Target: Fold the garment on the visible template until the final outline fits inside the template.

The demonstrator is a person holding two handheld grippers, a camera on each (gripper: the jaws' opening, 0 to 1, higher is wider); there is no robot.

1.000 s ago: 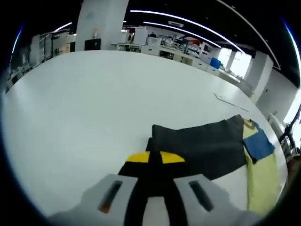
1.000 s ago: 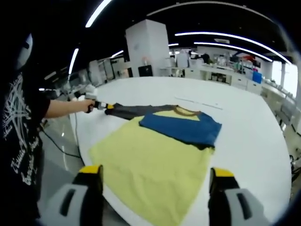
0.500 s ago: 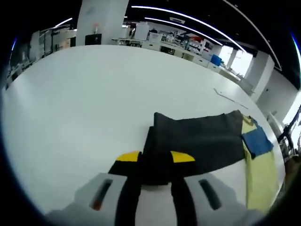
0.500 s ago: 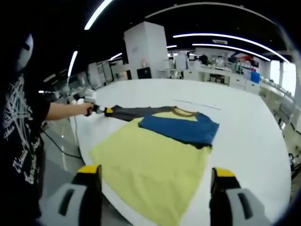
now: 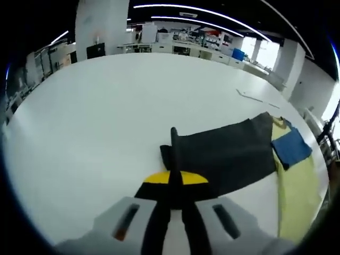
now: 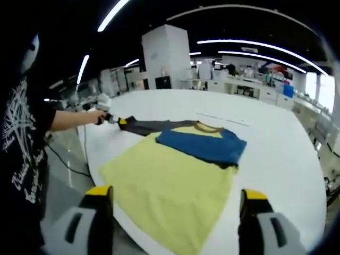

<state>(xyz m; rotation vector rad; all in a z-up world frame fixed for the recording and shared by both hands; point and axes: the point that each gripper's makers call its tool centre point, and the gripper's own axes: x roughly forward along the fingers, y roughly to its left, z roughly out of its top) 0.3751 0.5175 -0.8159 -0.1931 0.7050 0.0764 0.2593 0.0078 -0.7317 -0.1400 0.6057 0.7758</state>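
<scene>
My left gripper (image 5: pixel 171 187) pinches the dark sleeve (image 5: pixel 223 155) cuff; my right gripper (image 6: pixel 175 204) hangs released. The shirt (image 6: pixel 170 183) looks light, limp; grip edges.

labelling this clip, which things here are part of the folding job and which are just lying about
Job:
garment
dark sleeve, pinched by left gripper
blue sleeve, folded over
right gripper, open

Lying about:
white strip on table
background desks

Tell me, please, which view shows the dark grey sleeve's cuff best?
The left gripper view: the left gripper is shut on the dark grey sleeve's cuff, close to the camera. The right gripper view shows that sleeve far off and small, stretched from the yellow shirt body toward the left gripper.
</scene>
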